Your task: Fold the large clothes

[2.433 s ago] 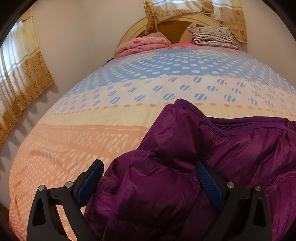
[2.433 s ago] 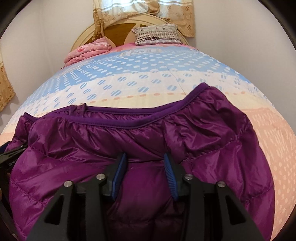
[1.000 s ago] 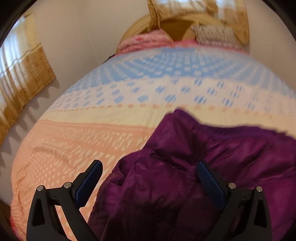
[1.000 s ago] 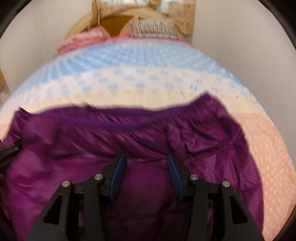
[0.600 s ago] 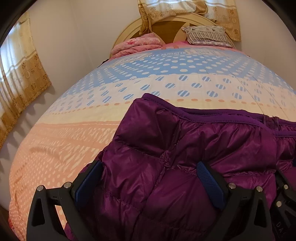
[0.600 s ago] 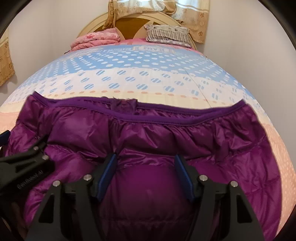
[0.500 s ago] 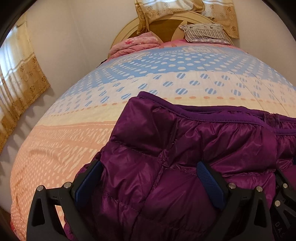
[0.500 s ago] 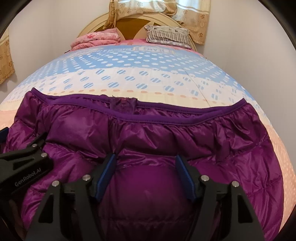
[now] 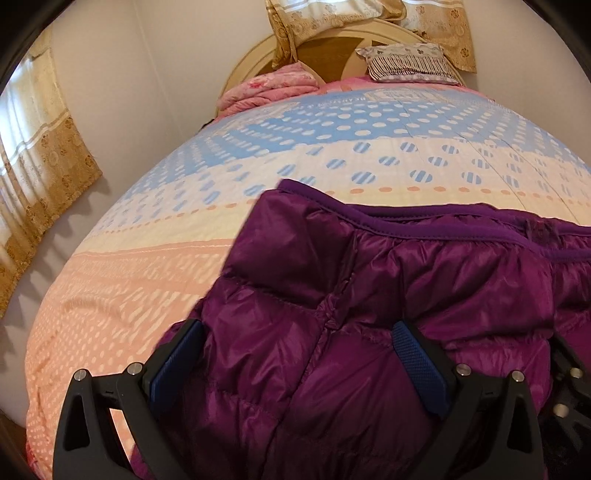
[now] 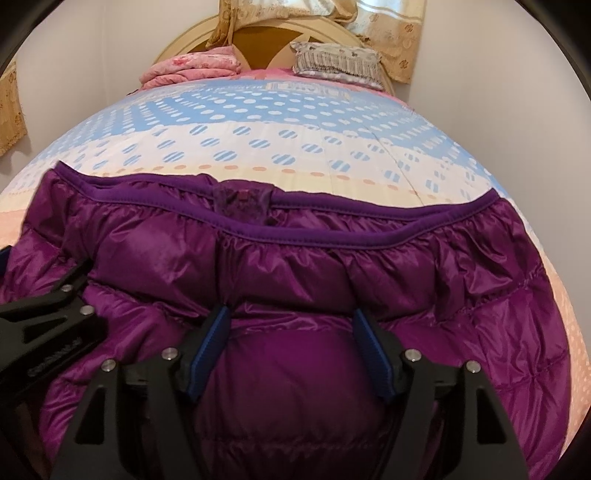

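The purple down jacket (image 9: 369, 314) lay spread flat on the bed's dotted quilt (image 9: 332, 147), on the near part of the bed, its elastic-bound edge (image 10: 332, 236) turned toward the headboard (image 10: 258, 33). Relative to the jacket, bare quilt extended on every far side: a cream and blue dotted band beyond the bound edge, a peach band to the left in the left wrist view.

Your left gripper (image 9: 299, 354) stood over the jacket's left portion. Its jaws were spread wide; the blue pads (image 9: 421, 369) flanked a broad area of quilted fabric without pressing on it. The left finger sat at the jacket's outer edge.

Your right gripper (image 10: 291, 343) stood over the jacket's middle, just below the gathered band. Its jaws were also apart, with a puffed section of the jacket between the pads (image 10: 210, 350). The pads lay close against that bulge; they did not visibly pinch it.

In the right wrist view, your left gripper's black frame appeared just left of the jacket's middle, resting above the fabric.

Beyond the jacket, at the head of the bed, a folded pink blanket (image 10: 192, 66) lay left of a striped pillow (image 10: 336, 59). Gold patterned curtains (image 9: 40, 155) hung on the wall left of the jacket and above the headboard.
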`<control>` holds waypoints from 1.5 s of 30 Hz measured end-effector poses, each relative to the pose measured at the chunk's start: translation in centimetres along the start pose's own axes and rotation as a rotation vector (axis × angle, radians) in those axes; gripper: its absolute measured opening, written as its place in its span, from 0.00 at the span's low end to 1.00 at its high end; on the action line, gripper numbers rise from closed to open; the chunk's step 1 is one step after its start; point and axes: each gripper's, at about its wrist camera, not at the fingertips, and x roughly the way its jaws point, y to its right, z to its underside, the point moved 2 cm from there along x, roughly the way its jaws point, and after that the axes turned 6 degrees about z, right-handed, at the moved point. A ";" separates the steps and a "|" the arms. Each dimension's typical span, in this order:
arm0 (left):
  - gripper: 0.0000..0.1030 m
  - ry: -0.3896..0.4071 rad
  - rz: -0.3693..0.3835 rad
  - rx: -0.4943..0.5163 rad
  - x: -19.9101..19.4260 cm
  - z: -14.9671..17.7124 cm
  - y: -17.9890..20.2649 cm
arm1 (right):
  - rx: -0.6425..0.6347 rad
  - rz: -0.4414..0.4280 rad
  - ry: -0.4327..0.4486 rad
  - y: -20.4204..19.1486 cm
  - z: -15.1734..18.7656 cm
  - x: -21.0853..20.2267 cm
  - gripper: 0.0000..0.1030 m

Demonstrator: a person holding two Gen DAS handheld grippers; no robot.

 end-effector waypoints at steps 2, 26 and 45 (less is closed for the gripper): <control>0.99 -0.007 0.026 -0.008 -1.0 0.5 -0.6 | -0.001 0.002 0.026 0.2 0.4 -1.5 0.72; 0.99 -0.015 0.043 -0.245 -7.8 10.8 -12.5 | -0.045 0.016 0.112 0.7 8.7 -7.2 0.89; 0.07 0.039 0.212 -0.179 -10.6 10.3 -10.7 | -0.060 0.077 0.092 -1.2 9.5 -5.6 0.96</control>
